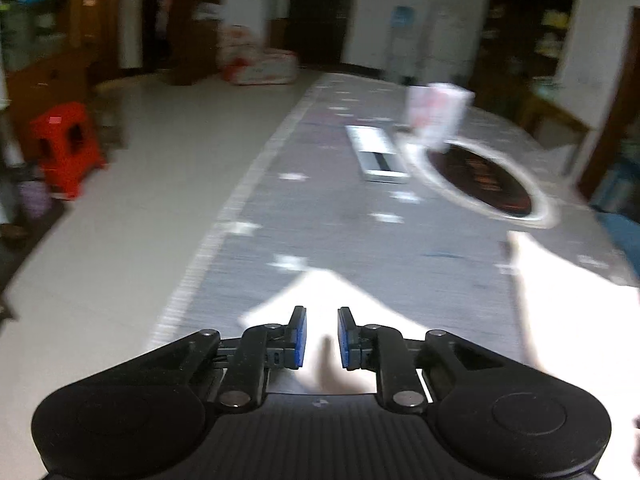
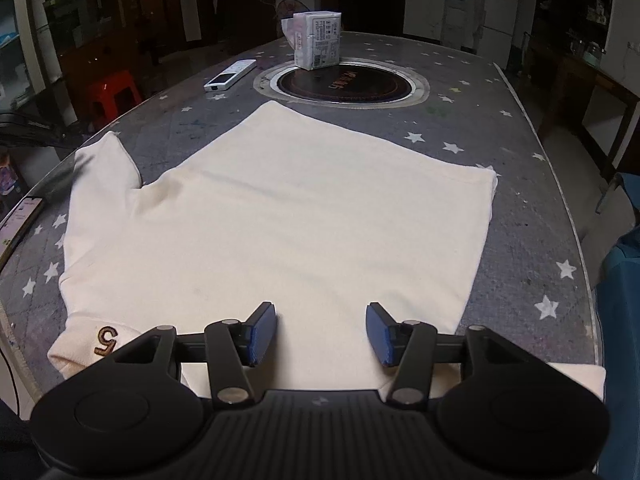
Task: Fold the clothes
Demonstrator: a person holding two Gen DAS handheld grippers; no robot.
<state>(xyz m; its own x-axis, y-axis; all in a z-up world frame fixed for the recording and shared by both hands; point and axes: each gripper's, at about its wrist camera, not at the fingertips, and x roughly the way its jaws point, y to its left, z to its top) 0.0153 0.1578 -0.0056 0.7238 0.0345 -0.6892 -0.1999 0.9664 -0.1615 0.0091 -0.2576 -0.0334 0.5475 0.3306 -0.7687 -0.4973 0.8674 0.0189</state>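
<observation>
The left gripper [image 1: 322, 338] has its blue-padded fingers [image 1: 298, 336] parted by a narrow gap. White cloth lies below and between them, but the pads do not press on it, and the blur of this view hides whether the tips touch the fabric. The right gripper [image 2: 322, 332] stands about half open, its fingers [image 2: 262, 330] well apart over the near part of the white garment [image 2: 280, 220], gripping nothing; I cannot tell whether the tips rest on the cloth.

The garment lies flat and spread on the worktop [image 2: 500, 128], directly ahead of the right gripper. In the right wrist view its body runs away from the camera toward a straight edge on the far right, while one sleeve [image 2: 104, 168] sticks out to the upper left, ending near the worktop's left rim. A brown embroidered "5" [image 2: 107, 340] shows on the near left part, just beside the gripper's frame.

The worktop is covered in grey cloth printed with white stars. Set into it beyond the garment is a round dark plate with a metal ring [image 2: 340, 82]. A white box [image 2: 318, 40] stands at the ring's far edge, and a slim white remote-like device [image 2: 230, 76] lies to the ring's left. The room is dim, with a pale floor [image 1: 132, 184], a red plastic stool [image 1: 66, 146], dark shelving and a white fridge [image 2: 498, 26] by the far wall.
</observation>
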